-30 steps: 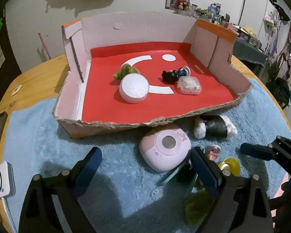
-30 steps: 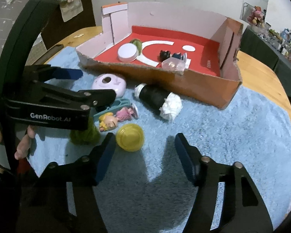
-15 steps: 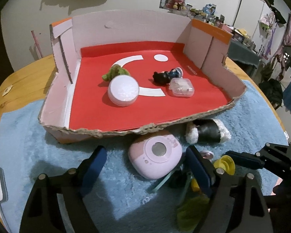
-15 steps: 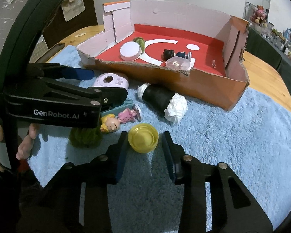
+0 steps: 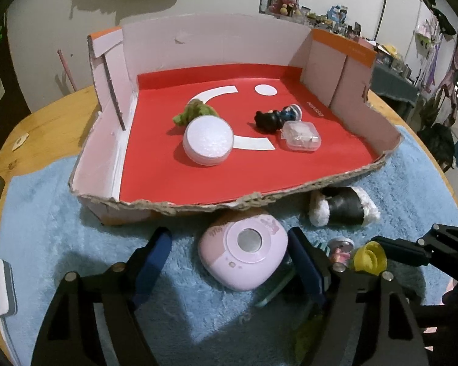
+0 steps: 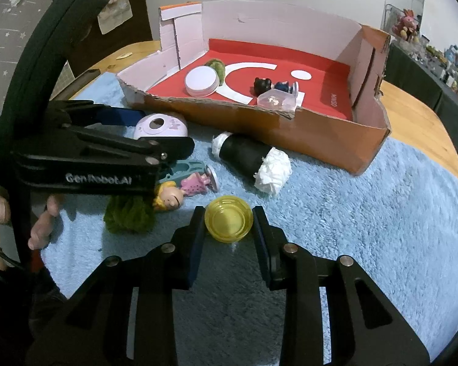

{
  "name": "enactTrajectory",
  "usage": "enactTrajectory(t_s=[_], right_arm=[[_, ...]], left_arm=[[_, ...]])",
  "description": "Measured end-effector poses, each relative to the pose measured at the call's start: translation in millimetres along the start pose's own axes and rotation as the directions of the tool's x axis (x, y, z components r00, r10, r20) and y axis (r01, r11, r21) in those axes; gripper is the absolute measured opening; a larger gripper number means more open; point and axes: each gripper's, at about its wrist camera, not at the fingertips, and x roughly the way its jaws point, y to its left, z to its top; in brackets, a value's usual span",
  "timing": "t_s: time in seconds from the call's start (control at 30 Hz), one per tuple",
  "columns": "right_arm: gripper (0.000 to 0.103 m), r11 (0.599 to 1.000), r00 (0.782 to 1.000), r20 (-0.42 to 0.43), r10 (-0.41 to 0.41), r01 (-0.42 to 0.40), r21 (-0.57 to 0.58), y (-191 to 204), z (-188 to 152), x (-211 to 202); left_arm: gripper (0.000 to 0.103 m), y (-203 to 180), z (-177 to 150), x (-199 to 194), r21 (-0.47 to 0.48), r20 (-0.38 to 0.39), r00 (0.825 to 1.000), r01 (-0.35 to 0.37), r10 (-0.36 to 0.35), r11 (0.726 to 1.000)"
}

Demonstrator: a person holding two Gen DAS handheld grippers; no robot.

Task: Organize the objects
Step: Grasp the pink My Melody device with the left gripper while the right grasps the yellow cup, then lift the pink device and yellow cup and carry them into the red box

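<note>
Closing from both sides at once, the 2 hand-held tongs work the loose toys on a blue rug laid over the wooden surface (image 5: pixel 45 113). A second ago the right tongs (image 6: pixel 229 224) stood wide with the yellow cap (image 6: pixel 229 222) lying ahead of them; now their pads pinch the cap, and the jaws are closing the last little bit. In the left wrist view the cap sits at the tip of that tool, apparently just off the rug, though the lift is hard to confirm.

The left tongs (image 5: pixel 229 251) have narrowed too and are closing around the pink round gadget (image 5: pixel 244 256), which lies on the rug just in front of the cardboard box (image 5: pixel 198 207). Its right pad is against the gadget; a gap shows on the left, so nothing is gripped there yet.

The red-floored box already holds a white round case (image 5: pixel 207 141), a green plush (image 5: pixel 195 111), a black figurine (image 5: pixel 270 119) and a clear plastic case (image 5: pixel 300 135). Outside lie a black-and-white plush roll (image 6: pixel 250 161), a blonde doll (image 6: pixel 183 189) and a green fuzzy toy (image 6: pixel 128 216).

With the cap secured, 1 carry into the box looks ready; the gadget appears next.
</note>
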Motion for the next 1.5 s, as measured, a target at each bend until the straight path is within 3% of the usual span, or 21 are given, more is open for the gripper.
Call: enactTrajectory(t_s=[0.23, 0.6, 1.5], right_arm=[[0.029, 1.0, 1.0, 0.002, 0.001, -0.001, 0.005, -0.6, -0.2, -0.3], [0.029, 1.0, 1.0, 0.023, 0.01, -0.01, 0.016, -1.1, 1.2, -7.6], [0.029, 0.999, 0.997, 0.066, 0.035, -0.036, 0.012, 2.1, 12.1, -19.1]], left_arm=[[0.057, 0.2, -8.8, -7.4, 0.024, 0.02, 1.0, -0.019, 0.019, 1.0], [0.057, 10.9, -15.7, -17.3, -0.015, 0.019, 0.999, 0.039, -0.039, 0.999], [0.057, 11.0, -20.4, -41.0, -0.027, 0.036, 0.994, 0.102, -0.101, 0.994]])
